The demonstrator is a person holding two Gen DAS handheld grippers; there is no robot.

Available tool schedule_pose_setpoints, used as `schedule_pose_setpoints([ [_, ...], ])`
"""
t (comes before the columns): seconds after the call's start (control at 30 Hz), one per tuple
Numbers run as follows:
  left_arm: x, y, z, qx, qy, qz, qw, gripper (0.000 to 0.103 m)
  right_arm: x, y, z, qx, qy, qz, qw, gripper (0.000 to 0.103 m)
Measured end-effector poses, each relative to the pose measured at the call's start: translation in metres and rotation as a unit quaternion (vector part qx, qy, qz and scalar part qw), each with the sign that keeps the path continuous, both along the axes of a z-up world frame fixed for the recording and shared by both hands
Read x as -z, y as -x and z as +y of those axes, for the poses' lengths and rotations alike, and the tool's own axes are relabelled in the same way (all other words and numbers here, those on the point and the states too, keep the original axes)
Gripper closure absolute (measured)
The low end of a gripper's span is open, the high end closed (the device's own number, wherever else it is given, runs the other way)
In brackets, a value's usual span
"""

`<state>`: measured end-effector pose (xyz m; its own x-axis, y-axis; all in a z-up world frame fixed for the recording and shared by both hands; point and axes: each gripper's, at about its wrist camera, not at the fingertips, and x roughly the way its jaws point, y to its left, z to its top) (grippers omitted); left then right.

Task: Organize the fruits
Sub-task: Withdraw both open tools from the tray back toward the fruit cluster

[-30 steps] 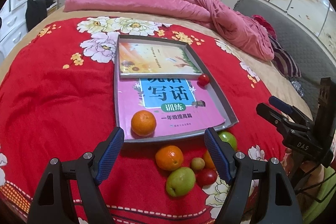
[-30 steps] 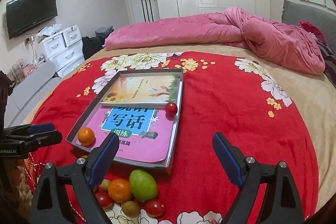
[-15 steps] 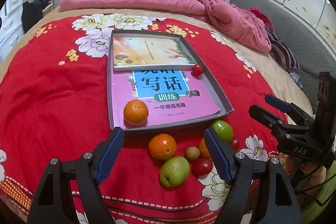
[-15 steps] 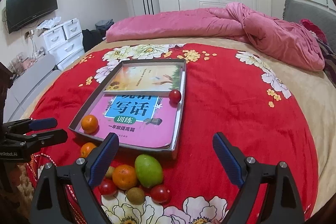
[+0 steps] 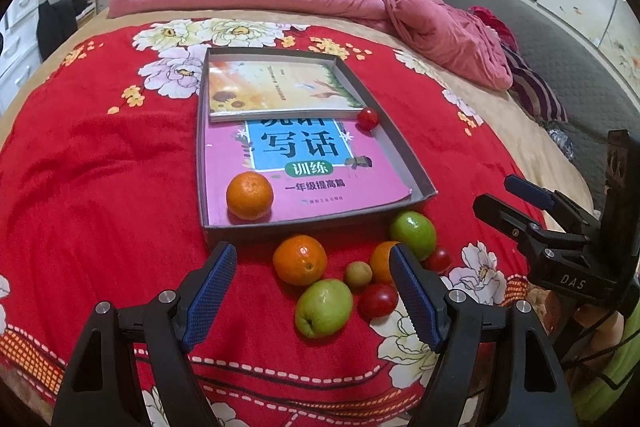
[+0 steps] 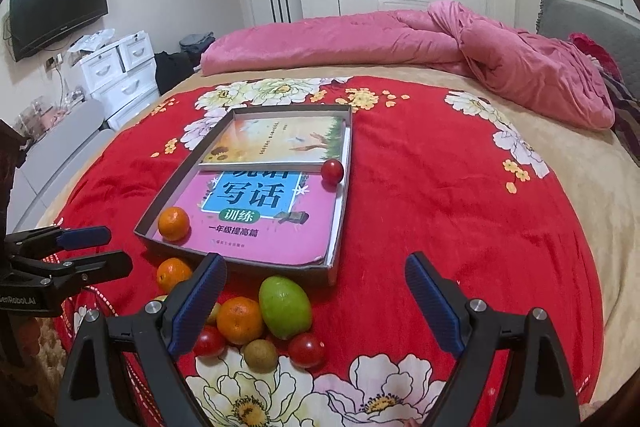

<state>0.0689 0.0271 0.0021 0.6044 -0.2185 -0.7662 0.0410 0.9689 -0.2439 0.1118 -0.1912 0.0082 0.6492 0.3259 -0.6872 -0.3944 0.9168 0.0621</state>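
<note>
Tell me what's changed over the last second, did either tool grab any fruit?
No. Both views have drawn back and risen a little, so the loose fruit pile shows more fully in front of the tray. The left tool and right tool stay open and empty. The orange and tomato in the tray haven't moved.

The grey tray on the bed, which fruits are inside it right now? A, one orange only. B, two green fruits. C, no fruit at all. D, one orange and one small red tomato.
D: inside the grey tray an orange sits on the pink book at the near corner, and a small red tomato rests by the far book's edge; the green fruits lie outside on the blanket.
</note>
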Motion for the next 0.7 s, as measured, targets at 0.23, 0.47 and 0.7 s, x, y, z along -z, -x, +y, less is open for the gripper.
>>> schedule_pose_setpoints([
  [0.23, 0.001, 0.005, -0.002, 0.003, -0.002, 0.004, 1.0, 0.023, 0.001, 0.005, -0.003, 0.007, 0.002, 0.006, 1.0, 0.012],
  [0.47, 0.006, 0.008, -0.008, 0.014, -0.008, 0.019, 0.9997, 0.023, 0.006, 0.007, -0.007, 0.016, 0.006, 0.023, 1.0, 0.012],
  [0.7, 0.013, 0.008, -0.011, 0.022, -0.013, 0.035, 0.999, 0.023, 0.017, 0.008, -0.008, 0.022, 0.022, 0.049, 0.998, 0.012],
])
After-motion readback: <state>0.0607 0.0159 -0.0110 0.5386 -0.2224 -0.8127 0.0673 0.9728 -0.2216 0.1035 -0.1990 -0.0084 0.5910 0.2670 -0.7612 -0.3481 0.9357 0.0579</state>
